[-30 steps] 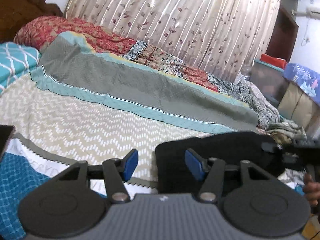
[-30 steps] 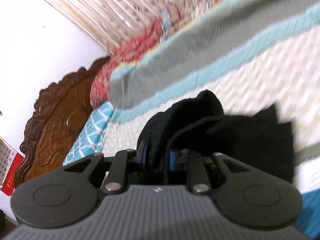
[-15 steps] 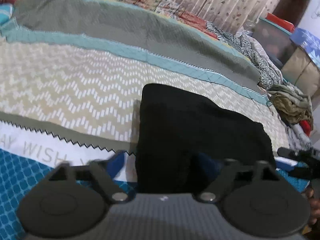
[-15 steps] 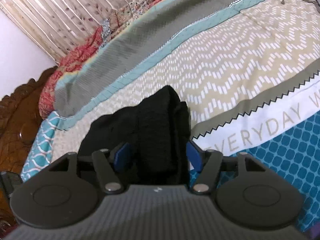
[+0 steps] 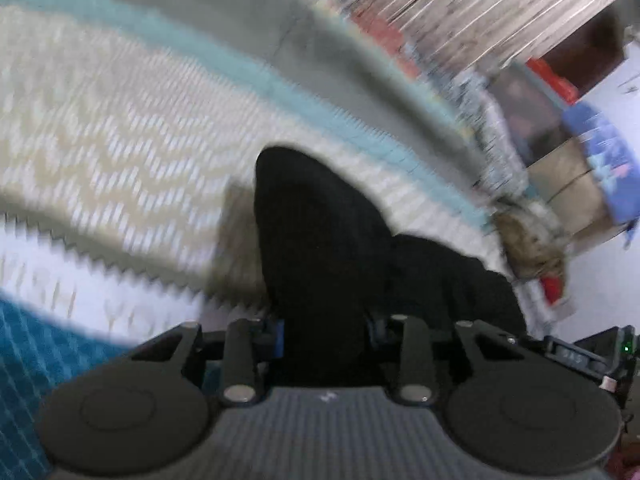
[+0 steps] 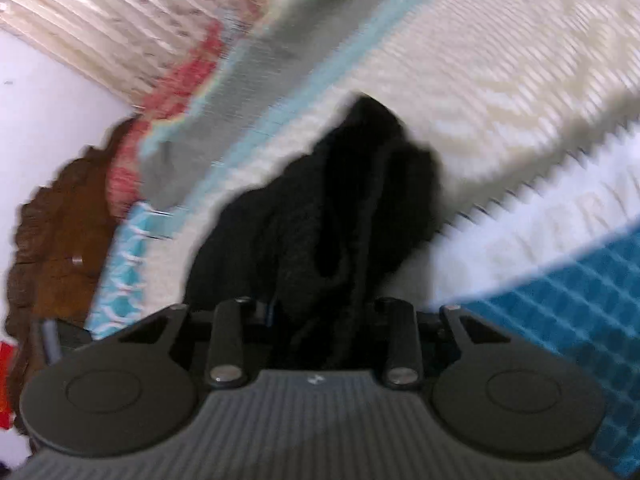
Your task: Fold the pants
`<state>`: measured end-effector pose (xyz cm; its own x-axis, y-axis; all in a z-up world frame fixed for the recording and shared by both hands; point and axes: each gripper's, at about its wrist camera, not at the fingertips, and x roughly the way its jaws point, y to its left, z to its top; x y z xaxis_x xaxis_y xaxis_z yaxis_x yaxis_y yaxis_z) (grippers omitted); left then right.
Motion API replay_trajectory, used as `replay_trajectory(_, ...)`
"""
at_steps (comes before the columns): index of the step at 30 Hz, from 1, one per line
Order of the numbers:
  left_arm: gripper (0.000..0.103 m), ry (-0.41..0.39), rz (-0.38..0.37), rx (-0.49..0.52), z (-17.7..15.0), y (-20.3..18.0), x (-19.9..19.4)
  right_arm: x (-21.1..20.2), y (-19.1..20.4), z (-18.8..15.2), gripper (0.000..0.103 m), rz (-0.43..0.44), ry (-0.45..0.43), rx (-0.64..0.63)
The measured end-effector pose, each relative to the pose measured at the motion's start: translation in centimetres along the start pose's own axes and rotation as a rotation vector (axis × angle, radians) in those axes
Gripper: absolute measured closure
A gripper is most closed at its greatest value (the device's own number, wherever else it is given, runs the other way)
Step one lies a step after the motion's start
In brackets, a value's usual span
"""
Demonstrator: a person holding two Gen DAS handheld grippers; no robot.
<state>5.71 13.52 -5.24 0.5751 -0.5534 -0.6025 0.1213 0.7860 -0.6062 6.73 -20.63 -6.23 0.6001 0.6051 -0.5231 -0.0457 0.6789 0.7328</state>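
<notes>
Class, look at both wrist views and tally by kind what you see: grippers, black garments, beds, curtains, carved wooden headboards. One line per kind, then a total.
Grippers: 2, the left gripper and the right gripper, both closing with black cloth between them
Black pants: 1
Bed: 1
Curtain: 1
Headboard: 1
Total: 6

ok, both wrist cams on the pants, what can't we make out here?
- Left wrist view: left hand-held gripper pads, buried in black pants; jaws closing.
- Right wrist view: right hand-held gripper pads likewise; jaws closing on pants.
- Both views: fold layers unreadable, black and blurred.
- Bedspread lettering smeared.
</notes>
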Motion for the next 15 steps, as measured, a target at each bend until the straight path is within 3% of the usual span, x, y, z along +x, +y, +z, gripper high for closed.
replay_trajectory(5,0.073,-0.139,-0.047,0.118,7.0,-3.9,-1.0,0.0,5.2,6.6,0.068,0.062,-0.111,-0.152)
replay_trajectory(9,0.071,-0.244,-0.031,0.182,12.8,-5.8,0.8,1.7,7.1,12.9,0.068,0.064,-0.225,-0.244)
replay_trajectory(12,0.07,-0.245,0.02,0.193,15.4,-6.0,5.2,4.7,6.1,16.3,0.067,0.016,-0.263,-0.286)
replay_trajectory(15,0.062,-0.18,0.141,0.204,15.9,-5.4,12.0,8.7,3.2,18.5,0.063,-0.089,-0.259,-0.28)
